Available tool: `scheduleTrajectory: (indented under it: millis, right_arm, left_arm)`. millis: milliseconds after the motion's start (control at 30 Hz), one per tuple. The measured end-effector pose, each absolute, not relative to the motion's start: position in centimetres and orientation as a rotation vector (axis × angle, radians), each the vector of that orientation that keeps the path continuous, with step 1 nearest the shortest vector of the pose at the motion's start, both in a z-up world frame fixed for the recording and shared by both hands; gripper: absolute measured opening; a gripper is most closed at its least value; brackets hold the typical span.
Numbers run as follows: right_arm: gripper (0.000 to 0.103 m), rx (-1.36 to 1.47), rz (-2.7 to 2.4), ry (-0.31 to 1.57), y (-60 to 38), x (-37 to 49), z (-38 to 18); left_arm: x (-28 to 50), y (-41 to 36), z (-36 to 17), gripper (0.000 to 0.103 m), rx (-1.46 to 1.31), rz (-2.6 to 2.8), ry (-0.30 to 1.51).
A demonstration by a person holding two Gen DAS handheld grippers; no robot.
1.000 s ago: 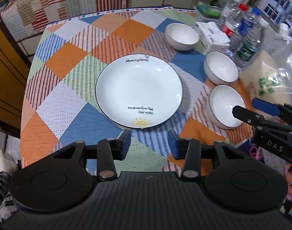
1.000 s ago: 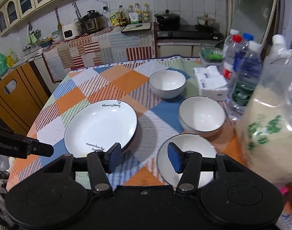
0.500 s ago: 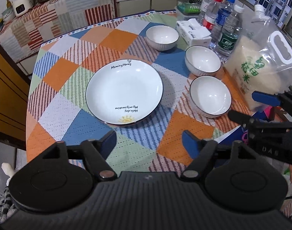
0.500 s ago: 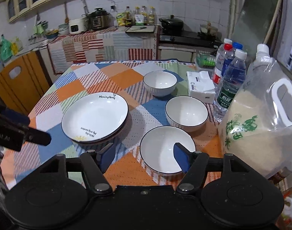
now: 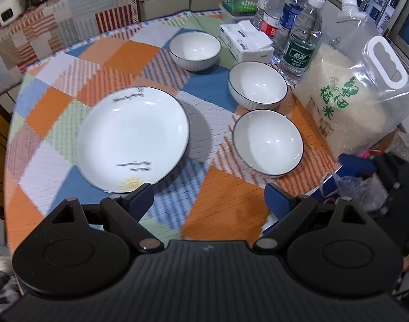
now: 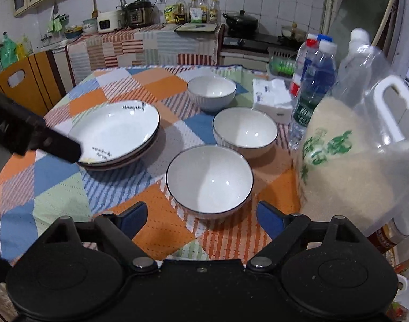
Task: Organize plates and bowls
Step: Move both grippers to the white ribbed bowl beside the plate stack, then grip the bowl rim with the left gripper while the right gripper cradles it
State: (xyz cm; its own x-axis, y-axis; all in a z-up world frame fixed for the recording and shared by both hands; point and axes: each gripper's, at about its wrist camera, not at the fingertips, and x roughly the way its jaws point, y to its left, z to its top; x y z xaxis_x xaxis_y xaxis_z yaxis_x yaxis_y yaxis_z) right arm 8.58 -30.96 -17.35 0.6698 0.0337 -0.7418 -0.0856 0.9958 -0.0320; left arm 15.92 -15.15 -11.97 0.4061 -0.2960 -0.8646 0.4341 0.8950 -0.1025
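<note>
A stack of white plates (image 5: 132, 139) (image 6: 116, 134) with a sun print sits at the left of the checked tablecloth. Three white bowls stand in a row to its right: near (image 5: 267, 141) (image 6: 209, 180), middle (image 5: 257, 84) (image 6: 245, 132) and far (image 5: 194, 50) (image 6: 211, 91). My left gripper (image 5: 208, 200) is open and empty above the table's near edge. My right gripper (image 6: 199, 218) is open and empty just in front of the near bowl. The left gripper's finger shows at the left of the right wrist view (image 6: 35, 138).
A big clear jug of rice (image 5: 357, 99) (image 6: 357, 147) stands at the right edge. Several water bottles (image 5: 298, 32) (image 6: 311, 88) and a tissue pack (image 5: 246, 41) (image 6: 271, 103) stand behind the bowls. A wooden chair (image 6: 19, 86) is at the left.
Both grippers opened wider. The left one drew back and rose; the right one moved lower and closer to the near bowl.
</note>
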Motion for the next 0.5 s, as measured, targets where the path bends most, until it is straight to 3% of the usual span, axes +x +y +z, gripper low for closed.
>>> scheduleTrajectory:
  millis: [333,500]
  right_arm:
    - [0.091,0.026,0.018,0.926,-31.4,12.2,-23.8]
    - [0.091,0.007,-0.013,0.911,-31.3,13.6,-25.4]
  left_arm:
    - [19.3,-19.9,-18.5,0.083,0.108,-0.528,1.079]
    - [20.8,-21.9,-21.2,0.061,0.090,-0.544,1.118]
